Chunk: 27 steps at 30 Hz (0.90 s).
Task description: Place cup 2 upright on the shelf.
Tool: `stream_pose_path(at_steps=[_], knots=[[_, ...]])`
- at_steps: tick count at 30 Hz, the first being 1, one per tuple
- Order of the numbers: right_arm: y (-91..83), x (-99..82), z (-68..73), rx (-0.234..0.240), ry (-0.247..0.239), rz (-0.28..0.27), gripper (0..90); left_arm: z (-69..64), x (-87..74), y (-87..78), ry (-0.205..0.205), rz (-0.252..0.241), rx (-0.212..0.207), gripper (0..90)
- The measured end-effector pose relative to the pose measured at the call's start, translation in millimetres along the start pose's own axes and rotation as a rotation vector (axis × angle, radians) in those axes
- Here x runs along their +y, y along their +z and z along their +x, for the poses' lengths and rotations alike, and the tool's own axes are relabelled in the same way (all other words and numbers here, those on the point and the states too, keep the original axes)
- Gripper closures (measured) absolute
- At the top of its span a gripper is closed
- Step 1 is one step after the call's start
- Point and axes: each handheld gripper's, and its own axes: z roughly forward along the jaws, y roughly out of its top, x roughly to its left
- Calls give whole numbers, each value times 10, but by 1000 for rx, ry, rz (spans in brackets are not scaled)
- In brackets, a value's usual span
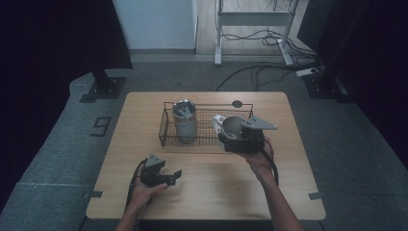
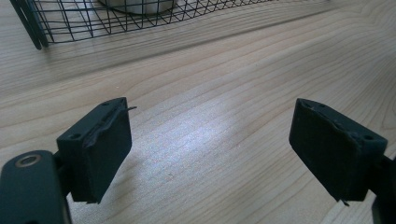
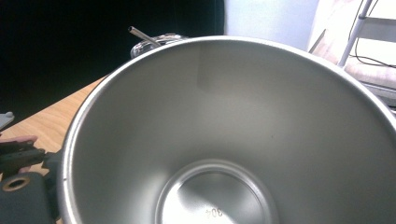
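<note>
A wide steel cup (image 1: pixel 232 126) hangs tilted over the right end of a black wire basket (image 1: pixel 207 139), and my right gripper (image 1: pixel 231 138) is shut on its near side. In the right gripper view the cup's bare inside (image 3: pixel 233 140) faces the camera and hides the jaws. A tall steel tumbler (image 1: pixel 184 118) with a lid and a straw stands upright in the basket's left end. My left gripper (image 1: pixel 173 175) rests low over the table near the front left. Its jaws stand open (image 2: pixel 210 149) with only bare wood between them.
The wooden table (image 1: pixel 211 192) has free room in front of the basket. A small white object (image 1: pixel 217 119) lies in the basket beside the cup. A dark round disc (image 1: pixel 236 103) sits in the tabletop behind the basket. Stands and cables lie on the floor beyond.
</note>
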Motion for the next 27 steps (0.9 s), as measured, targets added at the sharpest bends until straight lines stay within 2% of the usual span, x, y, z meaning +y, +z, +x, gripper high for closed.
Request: stream_pose_path(at_steps=[15, 27], knots=[[128, 90, -146, -17, -1, 10, 68, -3, -1, 2, 5, 4, 2, 136], [221, 163, -334, -42, 6, 29, 68, -3, -7, 14, 8, 13, 5, 140]])
